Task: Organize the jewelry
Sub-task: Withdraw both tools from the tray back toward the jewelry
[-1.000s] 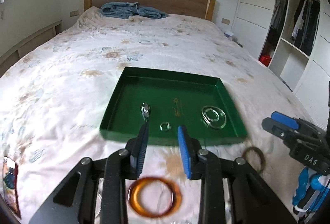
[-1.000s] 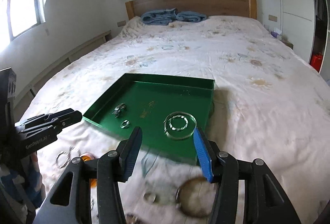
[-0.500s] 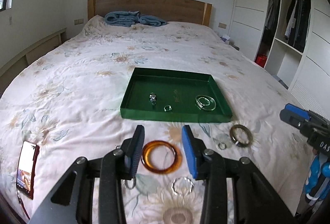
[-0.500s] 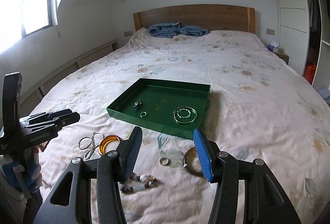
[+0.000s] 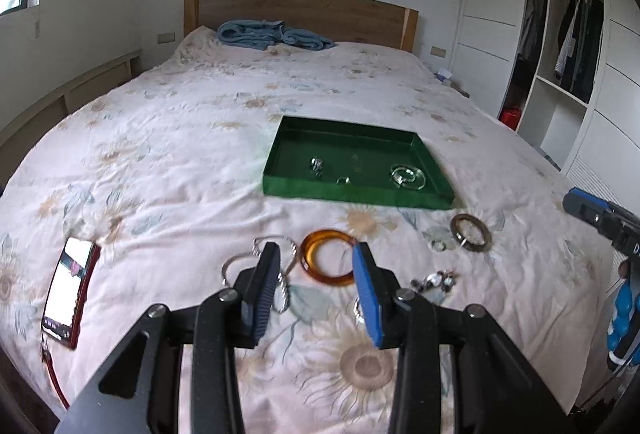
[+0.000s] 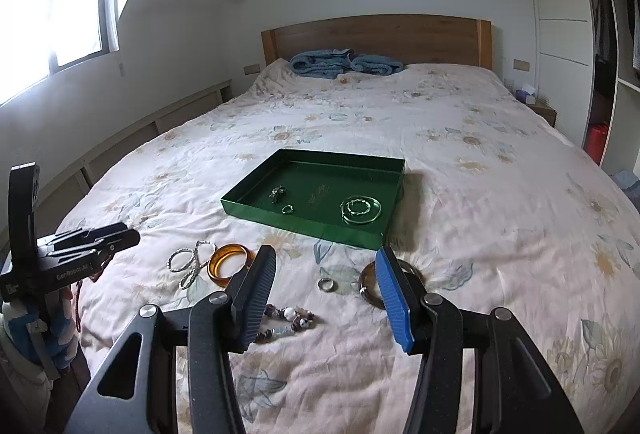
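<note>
Amber bangle (image 5: 329, 263) on bedspread between left fingers (image 5: 267, 284), both grippers' fingers spread wide, holding nothing

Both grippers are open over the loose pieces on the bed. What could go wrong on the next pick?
The silver chain touches the amber bangle; lifting one may drag the other. The small ring lies on soft quilt, so fingers may press it in or catch fabric. The left gripper and right gripper work close together and could collide.

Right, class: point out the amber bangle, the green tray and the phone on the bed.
amber bangle (image 5: 326, 261), left wrist view, on its near rim.
green tray (image 6: 304, 224), right wrist view, on its near outer wall.
phone (image 5: 69, 290), left wrist view, on its lit screen.
</note>
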A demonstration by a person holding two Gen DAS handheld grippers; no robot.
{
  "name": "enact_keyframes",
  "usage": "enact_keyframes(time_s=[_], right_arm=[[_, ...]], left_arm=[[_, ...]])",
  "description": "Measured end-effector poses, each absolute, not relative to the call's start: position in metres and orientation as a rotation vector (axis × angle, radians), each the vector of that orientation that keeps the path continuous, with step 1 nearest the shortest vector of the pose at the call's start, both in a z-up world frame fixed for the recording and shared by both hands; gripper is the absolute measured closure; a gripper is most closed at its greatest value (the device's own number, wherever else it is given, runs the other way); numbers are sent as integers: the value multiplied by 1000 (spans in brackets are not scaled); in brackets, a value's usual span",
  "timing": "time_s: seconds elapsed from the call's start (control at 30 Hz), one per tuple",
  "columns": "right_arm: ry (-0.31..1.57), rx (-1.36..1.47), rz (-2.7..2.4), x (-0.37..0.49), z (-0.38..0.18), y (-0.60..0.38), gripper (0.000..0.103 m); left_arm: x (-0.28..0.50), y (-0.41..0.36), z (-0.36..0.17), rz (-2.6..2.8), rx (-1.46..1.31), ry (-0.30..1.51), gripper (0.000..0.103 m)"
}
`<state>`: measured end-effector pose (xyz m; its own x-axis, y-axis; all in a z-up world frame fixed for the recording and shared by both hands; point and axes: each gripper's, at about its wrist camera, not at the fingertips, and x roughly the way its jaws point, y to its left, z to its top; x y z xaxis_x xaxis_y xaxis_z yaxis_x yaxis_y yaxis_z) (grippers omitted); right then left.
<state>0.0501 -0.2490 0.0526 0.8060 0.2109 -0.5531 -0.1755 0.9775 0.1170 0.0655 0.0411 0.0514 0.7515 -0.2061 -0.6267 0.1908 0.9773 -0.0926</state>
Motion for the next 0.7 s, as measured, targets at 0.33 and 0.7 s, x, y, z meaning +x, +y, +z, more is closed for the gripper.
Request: enact_keyframes(time_s=[0.33,0.7], right_arm=[[615,76,231,36,37,-253,52],[675,85,286,39,5,-251,52]], left_arm=[[33,79,24,-150,-28,706,67],[26,62,1,-234,-25,765,67]])
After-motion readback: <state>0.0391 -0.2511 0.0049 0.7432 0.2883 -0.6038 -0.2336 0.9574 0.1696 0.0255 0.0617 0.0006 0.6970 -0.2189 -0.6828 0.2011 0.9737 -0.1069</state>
